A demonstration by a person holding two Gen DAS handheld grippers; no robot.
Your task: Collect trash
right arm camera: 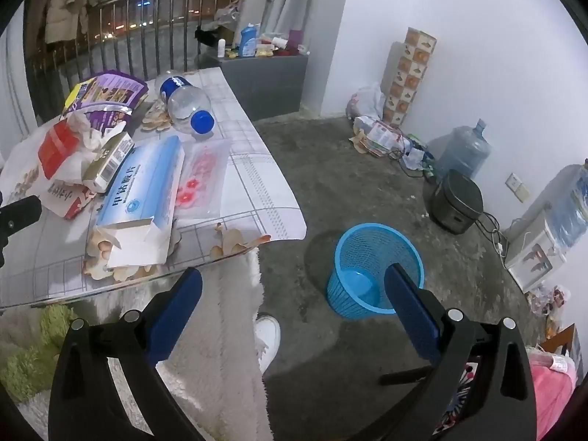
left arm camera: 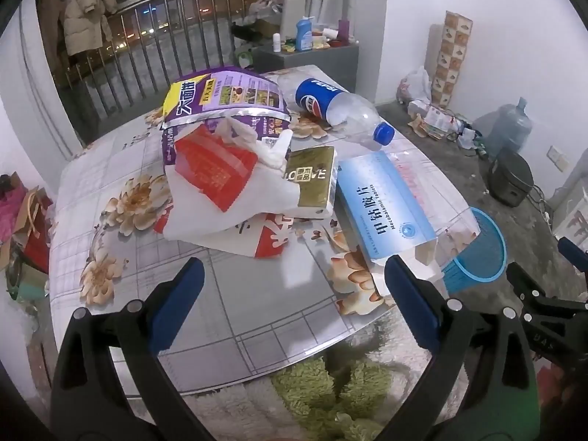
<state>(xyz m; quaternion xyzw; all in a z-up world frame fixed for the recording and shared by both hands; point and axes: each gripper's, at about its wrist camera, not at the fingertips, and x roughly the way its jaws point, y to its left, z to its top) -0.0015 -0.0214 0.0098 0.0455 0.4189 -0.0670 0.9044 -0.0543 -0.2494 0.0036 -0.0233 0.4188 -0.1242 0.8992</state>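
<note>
Trash lies on the floral table [left arm camera: 121,169]: a purple snack bag [left arm camera: 224,97], a white and red plastic bag [left arm camera: 220,183], a gold box [left arm camera: 312,180], an empty Pepsi bottle [left arm camera: 341,108] on its side, and an open blue medicine box [left arm camera: 382,202]. The medicine box [right arm camera: 143,191] and the bottle [right arm camera: 187,104] also show in the right wrist view. My left gripper [left arm camera: 294,272] is open and empty above the table's near edge. My right gripper [right arm camera: 294,275] is open and empty over the floor, beside the blue mesh wastebasket [right arm camera: 375,268].
The wastebasket [left arm camera: 474,253] stands on the concrete floor right of the table. A dark rice cooker [right arm camera: 455,200], a water jug [right arm camera: 466,150], floor clutter [right arm camera: 382,136] and a dispenser [right arm camera: 544,239] line the right wall. A white shoe [right arm camera: 266,334] and shaggy rug [right arm camera: 213,330] lie below.
</note>
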